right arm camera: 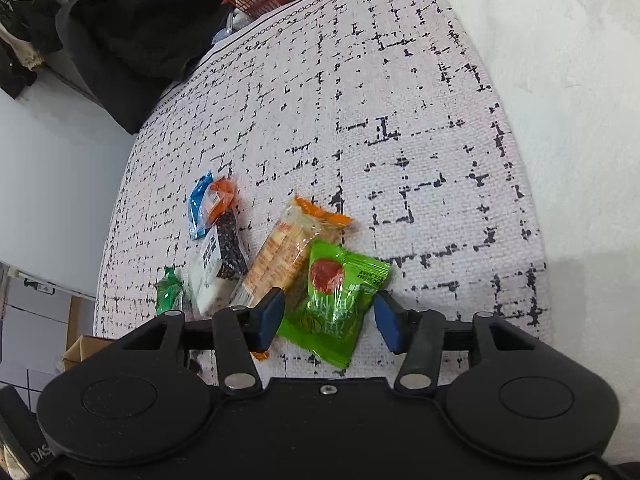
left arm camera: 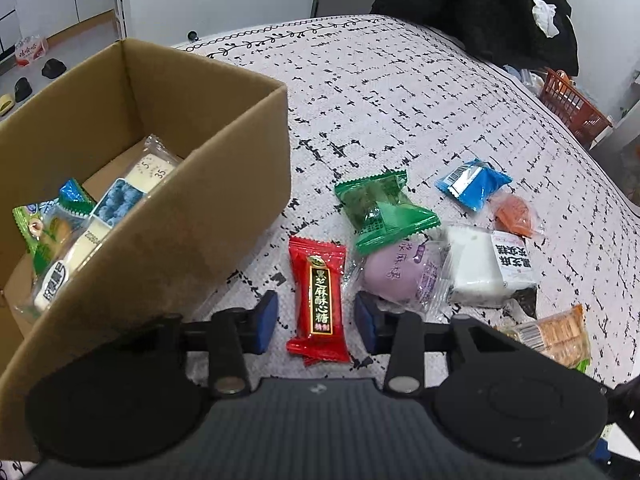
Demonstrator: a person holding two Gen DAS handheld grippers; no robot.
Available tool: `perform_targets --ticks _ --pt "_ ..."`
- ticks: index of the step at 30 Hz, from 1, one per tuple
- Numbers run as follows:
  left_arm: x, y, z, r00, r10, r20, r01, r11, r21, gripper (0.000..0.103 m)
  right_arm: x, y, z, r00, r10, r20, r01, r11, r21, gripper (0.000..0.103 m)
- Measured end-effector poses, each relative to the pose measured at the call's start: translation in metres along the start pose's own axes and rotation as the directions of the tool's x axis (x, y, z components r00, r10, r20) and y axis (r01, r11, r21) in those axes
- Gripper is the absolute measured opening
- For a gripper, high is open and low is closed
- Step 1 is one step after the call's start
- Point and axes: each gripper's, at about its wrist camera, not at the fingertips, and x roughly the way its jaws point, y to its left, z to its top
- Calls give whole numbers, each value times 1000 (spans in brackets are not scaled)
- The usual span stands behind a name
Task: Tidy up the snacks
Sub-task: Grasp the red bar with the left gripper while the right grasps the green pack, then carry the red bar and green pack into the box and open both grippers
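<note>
The left gripper is standing open astride the flat red crinkly-plastic candy packet lying just right of the brown cardboard box – light, slippery, best pinched mid-body.

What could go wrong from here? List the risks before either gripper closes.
1. The left gripper straddles the red candy, but its right pad sits against the purple mochi packet and may snag it too.
2. The right gripper brackets the green packet; the orange cracker pack lies right beside its left pad and could be nudged.
</note>
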Motion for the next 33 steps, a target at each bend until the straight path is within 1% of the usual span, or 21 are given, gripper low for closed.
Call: perform_targets --ticks 2,9,15,23,33 --pt "1 2 1 1000 -6 -1 6 1000 -3 20 2 0 0 1000 -6 0 6 1000 -3 49" --pt "-7 4 2 1000 -30 3 30 1000 -1 19 2 8 0 997 -71 -9 70 995 -67 35" --pt "-23 5 2 998 -54 19 54 999 6 19 -8 9 -2 998 -57 -7 56 996 -70 27" --pt "-52 19 8 994 -106 38 107 994 -34 19 -37 25 -7 999 -18 33 21 993 -112 25" --pt "-88 37 20 981 -168 96 174 983 -58 19 -60 58 -25 998 32 57 -23 987 -161 25"
